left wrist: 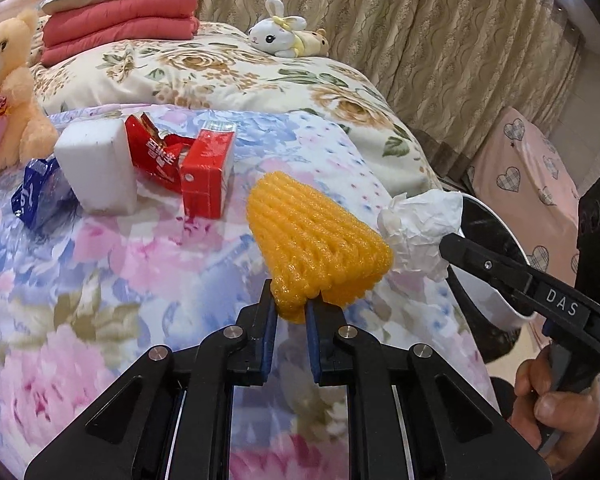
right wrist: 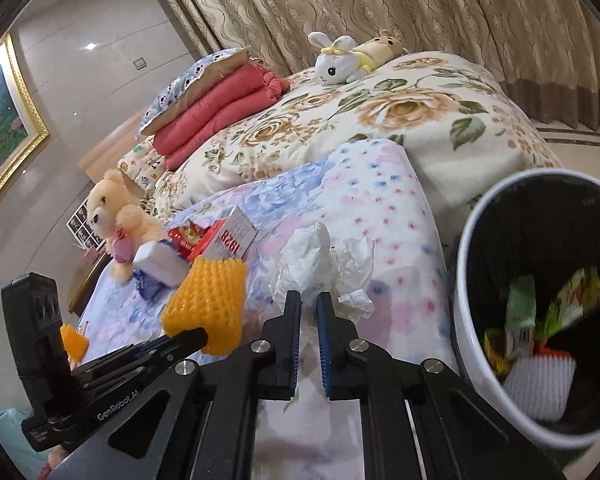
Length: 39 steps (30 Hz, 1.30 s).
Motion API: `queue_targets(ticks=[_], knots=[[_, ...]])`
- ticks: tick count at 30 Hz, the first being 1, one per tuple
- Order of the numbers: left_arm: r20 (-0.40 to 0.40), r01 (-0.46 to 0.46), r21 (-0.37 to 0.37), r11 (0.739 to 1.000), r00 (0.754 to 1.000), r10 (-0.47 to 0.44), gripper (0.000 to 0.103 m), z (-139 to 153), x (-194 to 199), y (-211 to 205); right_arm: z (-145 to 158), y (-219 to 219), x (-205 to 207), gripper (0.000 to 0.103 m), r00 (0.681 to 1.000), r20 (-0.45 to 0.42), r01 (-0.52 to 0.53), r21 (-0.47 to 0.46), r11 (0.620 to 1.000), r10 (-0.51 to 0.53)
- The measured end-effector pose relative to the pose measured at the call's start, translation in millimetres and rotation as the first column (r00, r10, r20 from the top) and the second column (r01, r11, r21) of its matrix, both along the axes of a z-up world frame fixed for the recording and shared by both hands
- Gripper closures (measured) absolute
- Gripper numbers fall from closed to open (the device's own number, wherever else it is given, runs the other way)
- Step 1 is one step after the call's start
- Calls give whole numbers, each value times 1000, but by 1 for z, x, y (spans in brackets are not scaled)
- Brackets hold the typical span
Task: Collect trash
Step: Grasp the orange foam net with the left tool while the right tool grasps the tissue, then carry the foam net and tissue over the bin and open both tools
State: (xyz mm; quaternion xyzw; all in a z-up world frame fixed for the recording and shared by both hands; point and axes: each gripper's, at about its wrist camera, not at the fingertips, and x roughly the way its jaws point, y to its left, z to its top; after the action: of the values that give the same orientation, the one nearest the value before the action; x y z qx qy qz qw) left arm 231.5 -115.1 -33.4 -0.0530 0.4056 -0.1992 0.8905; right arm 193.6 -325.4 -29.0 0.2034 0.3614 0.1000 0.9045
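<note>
A bed with a pastel floral blanket (left wrist: 100,280) holds scattered trash. The left gripper (left wrist: 291,304) is closed on the near corner of an orange foam net (left wrist: 316,236), which is raised off the blanket. Just to the net's right, the right gripper (right wrist: 309,300) pinches a crumpled white tissue (right wrist: 320,268) at its near edge, its fingers nearly together. In the left wrist view the tissue (left wrist: 420,232) touches the net's right side.

Farther left on the blanket lie a red carton (left wrist: 208,172), a torn red packet (left wrist: 152,148) behind it, a white foam block (left wrist: 96,164) and a blue wrapper (left wrist: 36,192).

A white bin (right wrist: 466,280) with a dark inside stands at the bed's right edge, holding colourful wrappers (right wrist: 540,320).

At the far left sits a peach teddy (left wrist: 4,92); folded red quilts (left wrist: 120,20) and a white bunny toy (left wrist: 276,32) lie at the far end.
</note>
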Motion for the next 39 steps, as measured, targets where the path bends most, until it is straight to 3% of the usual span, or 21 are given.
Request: queue_targets(ticks=[23,39], knots=[[49,131,36,991,990,-133,91,24,-54,-55,12,-55,-83,95,992,30,117,65,991,-119],[68,192,58,980,978,-196,91,33,-68,-91,18,-90,-106,95,979,57,192,84,978,-197]])
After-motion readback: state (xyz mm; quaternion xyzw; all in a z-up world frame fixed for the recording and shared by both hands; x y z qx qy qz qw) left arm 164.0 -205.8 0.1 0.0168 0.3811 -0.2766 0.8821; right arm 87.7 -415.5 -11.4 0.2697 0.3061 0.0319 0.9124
